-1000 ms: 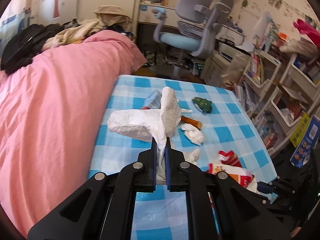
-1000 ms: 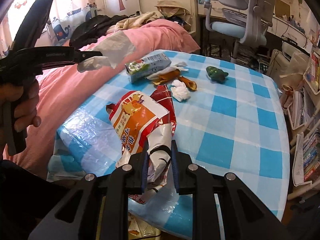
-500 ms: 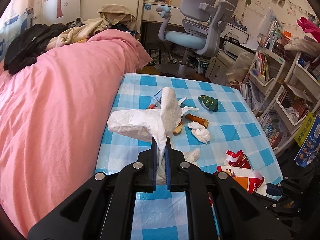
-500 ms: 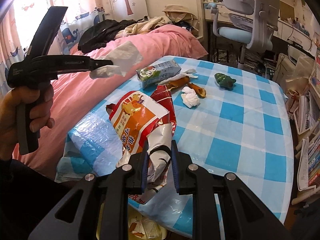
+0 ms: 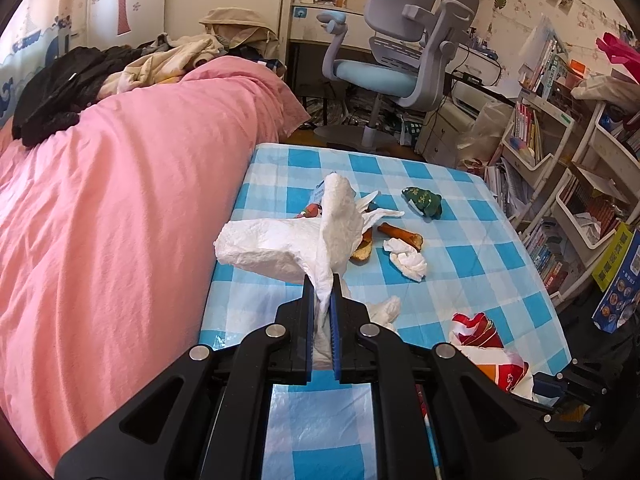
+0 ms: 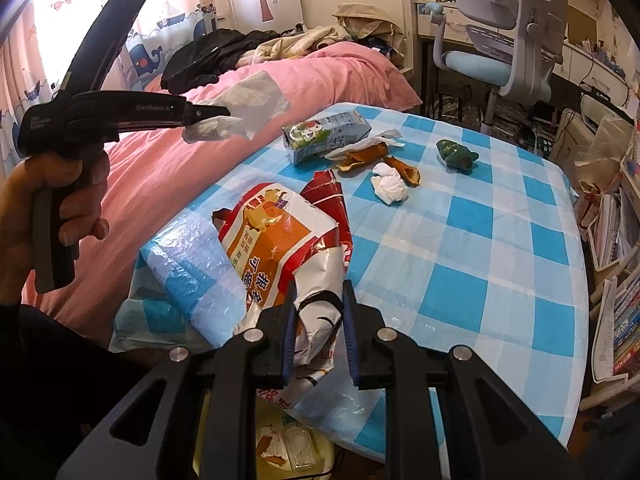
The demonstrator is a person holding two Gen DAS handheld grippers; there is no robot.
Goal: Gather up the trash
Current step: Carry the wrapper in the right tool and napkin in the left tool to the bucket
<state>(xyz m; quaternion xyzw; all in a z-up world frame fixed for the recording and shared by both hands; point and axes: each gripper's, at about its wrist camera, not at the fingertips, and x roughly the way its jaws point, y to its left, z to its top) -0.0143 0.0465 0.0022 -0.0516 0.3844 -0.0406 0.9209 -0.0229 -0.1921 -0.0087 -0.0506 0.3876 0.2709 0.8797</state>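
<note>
My left gripper (image 5: 321, 280) is shut on a crumpled white tissue (image 5: 288, 244), held above the near left edge of the blue checked table (image 5: 472, 280); the right wrist view shows that left gripper (image 6: 224, 114) and its tissue (image 6: 252, 100) at upper left. My right gripper (image 6: 319, 292) is shut on an orange and white snack bag (image 6: 276, 248) over the table's near edge. On the table lie a milk carton (image 6: 324, 136), orange peels (image 6: 400, 168), a balled tissue (image 6: 390, 188) and a green wrapper (image 6: 456, 154). A yellow bin (image 6: 296, 444) with trash sits below the bag.
A bed with a pink cover (image 5: 120, 200) runs along the table's left side, clothes (image 5: 80, 84) piled at its far end. A grey and blue desk chair (image 5: 396, 64) stands beyond the table. Shelves of books (image 5: 560, 184) crowd the right side.
Both views have pulled back slightly, showing more of the table and room. Each gripper keeps its hold, and the items on the table lie where they were.
</note>
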